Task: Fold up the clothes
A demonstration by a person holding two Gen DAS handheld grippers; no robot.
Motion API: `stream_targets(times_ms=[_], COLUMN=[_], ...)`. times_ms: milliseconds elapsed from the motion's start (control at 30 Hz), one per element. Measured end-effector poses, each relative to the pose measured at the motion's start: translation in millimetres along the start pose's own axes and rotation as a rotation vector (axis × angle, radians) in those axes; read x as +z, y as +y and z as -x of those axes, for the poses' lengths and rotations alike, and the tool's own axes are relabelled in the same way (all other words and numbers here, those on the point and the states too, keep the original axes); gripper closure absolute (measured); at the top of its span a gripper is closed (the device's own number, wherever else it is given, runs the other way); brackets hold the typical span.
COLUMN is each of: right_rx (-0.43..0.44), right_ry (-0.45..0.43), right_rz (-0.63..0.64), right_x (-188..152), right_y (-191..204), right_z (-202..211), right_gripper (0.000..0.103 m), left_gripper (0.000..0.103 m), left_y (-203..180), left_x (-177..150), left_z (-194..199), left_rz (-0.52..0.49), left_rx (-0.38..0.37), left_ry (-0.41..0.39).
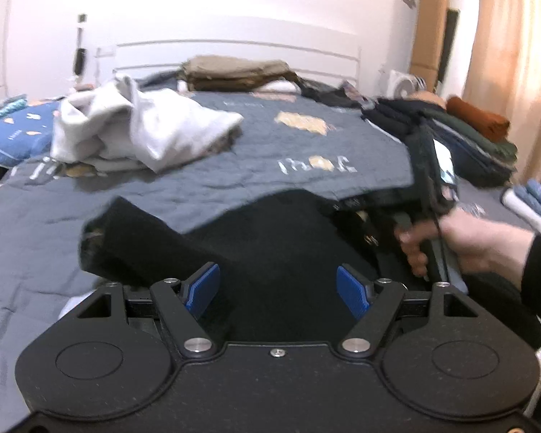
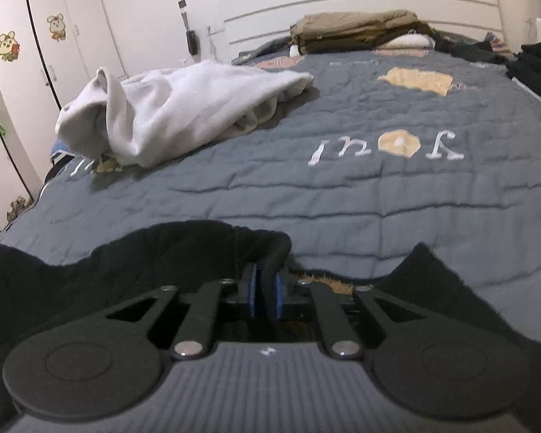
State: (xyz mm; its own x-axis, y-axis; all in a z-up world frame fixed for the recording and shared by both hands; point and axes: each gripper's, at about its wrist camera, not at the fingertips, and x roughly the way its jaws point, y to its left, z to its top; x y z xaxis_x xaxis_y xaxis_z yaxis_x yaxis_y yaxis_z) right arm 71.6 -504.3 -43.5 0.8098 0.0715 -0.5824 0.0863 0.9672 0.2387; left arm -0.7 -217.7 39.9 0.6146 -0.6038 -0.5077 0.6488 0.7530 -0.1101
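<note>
**Black garment pinched at the near edge of the bed**

Right gripper (image 2: 265, 297) clamped narrow on a bunched fold of the black garment (image 2: 90, 281), blue pads nearly together with cloth between them. Held low and level, pointing up the bed (image 2: 342, 187) toward the headboard (image 2: 342, 7). Seen from the left wrist: a hand (image 1: 461, 241) in a dark sleeve wrapped round that gripper's handle, off to the right.

Left gripper (image 1: 277, 290) spread wide, blue pads (image 1: 202, 288) well apart, nothing pinched. Poised over the black garment (image 1: 270, 252), which spreads beneath and past the pads; one rolled part sticking out to the left.

Garment lying at the near edge of the grey quilt, draped toward the cameras. Heaped white clothing (image 2: 184, 108) near the left edge. Folded khaki pile (image 2: 357, 30) up by the headboard. Stacked dark clothes (image 1: 461, 144) along the right edge, a rust-coloured piece (image 1: 479, 117) on top. Left view blurred.
</note>
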Motion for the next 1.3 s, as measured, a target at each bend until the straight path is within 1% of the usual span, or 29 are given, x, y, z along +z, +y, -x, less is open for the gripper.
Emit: stream_targets(times_ms=[33, 100, 133, 200, 333, 433, 533, 600, 667, 767, 867, 1000, 1033, 1067, 1100, 1133, 1167, 1200, 1233, 1300], right_rx=[-0.005, -0.024, -0.034, -0.020, 0.026, 0.061, 0.096, 0.113, 0.127, 0.149, 0.150, 0.142, 0.139, 0.138, 0.133, 0.127, 0.126, 0.127, 0.126, 0.095], right_ry=[-0.012, -0.043, -0.059, -0.084, -0.090, -0.093, -0.097, -0.092, -0.086, -0.078, -0.057, -0.029, -0.024, -0.017, -0.012, -0.007, 0.004, 0.015, 0.032, 0.076], right_rz=[-0.003, -0.019, -0.028, -0.048, -0.026, -0.009, 0.008, 0.029, 0.042, 0.062, 0.051, 0.019, 0.008, 0.010, 0.020, 0.036, 0.049, 0.061, 0.072, 0.078], right_x=[3, 10, 14, 18, 17, 17, 16, 7, -5, -22, -29, -38, -41, -43, -47, -49, -51, -52, -54, -57], right_y=[0, -1, -2, -4, 18, 35, 51, 67, 78, 94, 98, 98, 98, 99, 100, 102, 103, 105, 106, 107], right_z=[5, 18, 25, 37, 60, 78, 95, 106, 113, 122, 115, 100, 97, 93, 90, 85, 82, 79, 74, 65], right_gripper=[0.084, 0.073, 0.071, 0.069, 0.067, 0.065, 0.063, 0.060, 0.059, 0.057, 0.056, 0.056, 0.056, 0.056, 0.056, 0.056, 0.056, 0.056, 0.056, 0.056], left_gripper=[0.031, 0.028, 0.028, 0.028, 0.028, 0.028, 0.028, 0.028, 0.028, 0.028, 0.028, 0.028, 0.029, 0.042, 0.051, 0.070, 0.075, 0.077, 0.081, 0.083], left_y=[9, 28, 38, 58, 95, 114, 130, 137, 138, 131, 121, 119, 120, 121, 122, 125, 129, 131, 132, 134], left_x=[3, 7, 8, 10, 5, -3, -8, -12, -14, -14, -13, -12, -11, -11, -10, -10, -11, -12, -12, -12], left_z=[4, 11, 14, 16, 11, 3, -7, -16, -25, -34, -43, -60, -65, -70, -74, -78, -81, -81, -80, -75], left_rz=[0.031, 0.094, 0.127, 0.203, 0.392, 0.513, 0.616, 0.670, 0.689, 0.661, 0.612, 0.568, 0.551, 0.538, 0.526, 0.534, 0.565, 0.589, 0.599, 0.616], left_rx=[0.016, 0.052, 0.073, 0.119, 0.160, 0.146, 0.108, 0.078, 0.049, 0.030, 0.047, 0.079, 0.083, 0.078, 0.069, 0.061, 0.058, 0.061, 0.073, 0.100], left_ry=[-0.018, -0.049, -0.058, -0.058, -0.006, 0.027, 0.035, 0.039, 0.050, 0.059, 0.064, 0.081, 0.086, 0.094, 0.102, 0.120, 0.138, 0.147, 0.161, 0.196])
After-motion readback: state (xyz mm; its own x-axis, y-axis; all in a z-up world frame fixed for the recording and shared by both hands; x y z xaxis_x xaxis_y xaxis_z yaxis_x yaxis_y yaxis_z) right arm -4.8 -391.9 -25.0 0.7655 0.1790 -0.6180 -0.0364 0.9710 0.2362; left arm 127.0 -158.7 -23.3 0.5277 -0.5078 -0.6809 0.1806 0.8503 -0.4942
